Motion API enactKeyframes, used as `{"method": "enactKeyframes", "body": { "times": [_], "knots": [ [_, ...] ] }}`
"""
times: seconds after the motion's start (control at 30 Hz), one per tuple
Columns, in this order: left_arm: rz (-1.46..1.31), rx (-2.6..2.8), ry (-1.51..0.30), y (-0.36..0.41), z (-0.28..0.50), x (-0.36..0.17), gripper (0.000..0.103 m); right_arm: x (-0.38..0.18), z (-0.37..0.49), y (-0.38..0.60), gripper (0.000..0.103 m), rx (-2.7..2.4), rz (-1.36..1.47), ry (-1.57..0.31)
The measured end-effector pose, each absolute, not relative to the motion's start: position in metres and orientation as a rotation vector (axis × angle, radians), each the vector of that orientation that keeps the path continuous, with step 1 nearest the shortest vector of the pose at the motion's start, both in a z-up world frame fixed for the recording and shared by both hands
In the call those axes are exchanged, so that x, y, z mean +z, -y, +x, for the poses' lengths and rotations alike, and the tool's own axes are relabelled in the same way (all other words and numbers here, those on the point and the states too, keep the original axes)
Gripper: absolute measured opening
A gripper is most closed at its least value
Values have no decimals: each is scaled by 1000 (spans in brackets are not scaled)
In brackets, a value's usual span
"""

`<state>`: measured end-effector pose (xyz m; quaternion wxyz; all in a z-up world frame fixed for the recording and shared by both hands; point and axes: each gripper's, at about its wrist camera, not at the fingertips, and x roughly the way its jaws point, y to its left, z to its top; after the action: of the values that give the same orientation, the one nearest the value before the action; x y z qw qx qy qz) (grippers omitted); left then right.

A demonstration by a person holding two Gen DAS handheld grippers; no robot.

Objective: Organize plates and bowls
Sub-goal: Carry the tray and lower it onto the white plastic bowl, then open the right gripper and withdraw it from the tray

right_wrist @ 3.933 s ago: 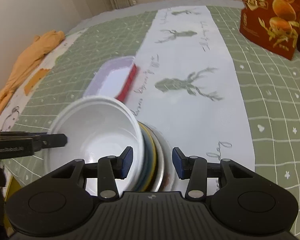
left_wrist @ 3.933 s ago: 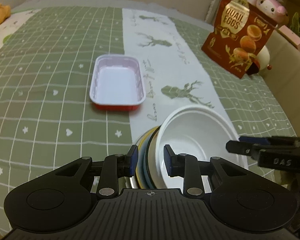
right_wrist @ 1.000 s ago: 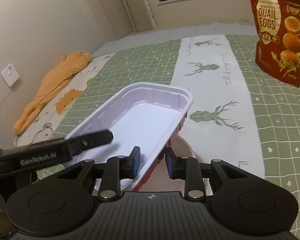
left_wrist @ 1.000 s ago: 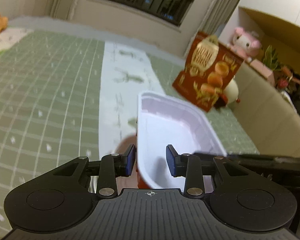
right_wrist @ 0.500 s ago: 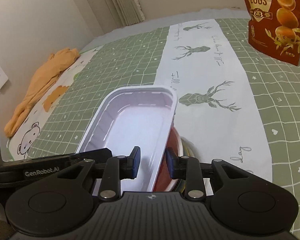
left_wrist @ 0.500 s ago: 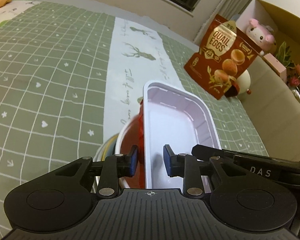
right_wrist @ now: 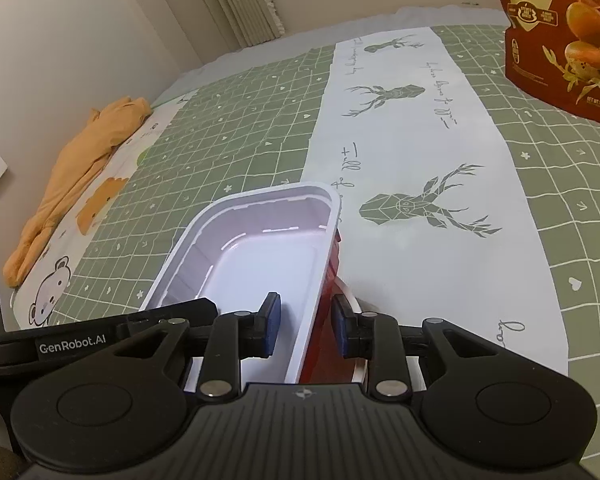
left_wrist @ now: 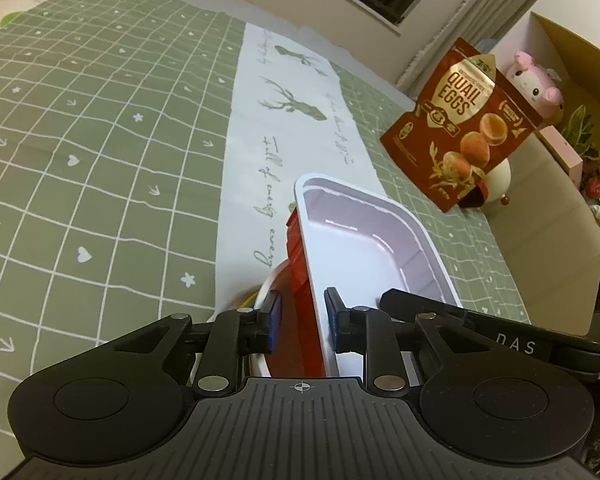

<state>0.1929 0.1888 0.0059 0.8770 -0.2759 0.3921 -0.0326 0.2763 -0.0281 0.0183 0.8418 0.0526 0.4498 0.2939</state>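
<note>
Tablecloth (left_wrist: 100, 128): green check with white hearts and stars, covering the whole surface; a white strip printed with deer runs down its middle.
Quail-egg bag (left_wrist: 462, 124): red pouch standing upright at the far right of the cloth, well apart from the dishes.
Orange cloth (right_wrist: 76, 168): bunched at the left edge of the surface, seen from the right wrist.
Rectangular tray (left_wrist: 364, 256): white inside, red outside, held tilted between both grippers just above the stacked dishes.
Stacked dishes (left_wrist: 262, 294): only a white rim and a yellow edge show beneath the tray.
Left gripper (left_wrist: 302, 320): jaws closing astride the tray's left long wall, pads near it.
Right gripper (right_wrist: 306, 326): pinching the tray's right long wall, one pad inside, one on the red outside.
</note>
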Motion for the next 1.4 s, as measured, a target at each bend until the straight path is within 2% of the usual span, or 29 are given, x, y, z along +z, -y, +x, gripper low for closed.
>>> {"method": "enactKeyframes", "body": {
  "times": [0.47, 0.77, 1.13, 1.27, 1.4],
  "knots": [
    [-546, -84, -815, -174, 159, 22, 24, 38, 227, 47, 28, 636, 84, -869],
    [-554, -109, -819, -171, 149, 22, 24, 35, 217, 54, 28, 623, 89, -887],
    [-563, -43, -746, -179, 133, 35, 24, 37, 207, 58, 28, 590, 93, -842],
    [-578, -36, -738, -180, 123, 38, 24, 41, 201, 68, 35, 589, 124, -813],
    [-591, -36, -701, -180, 112, 46, 24, 43, 190, 74, 36, 589, 128, -784]
  ]
}}
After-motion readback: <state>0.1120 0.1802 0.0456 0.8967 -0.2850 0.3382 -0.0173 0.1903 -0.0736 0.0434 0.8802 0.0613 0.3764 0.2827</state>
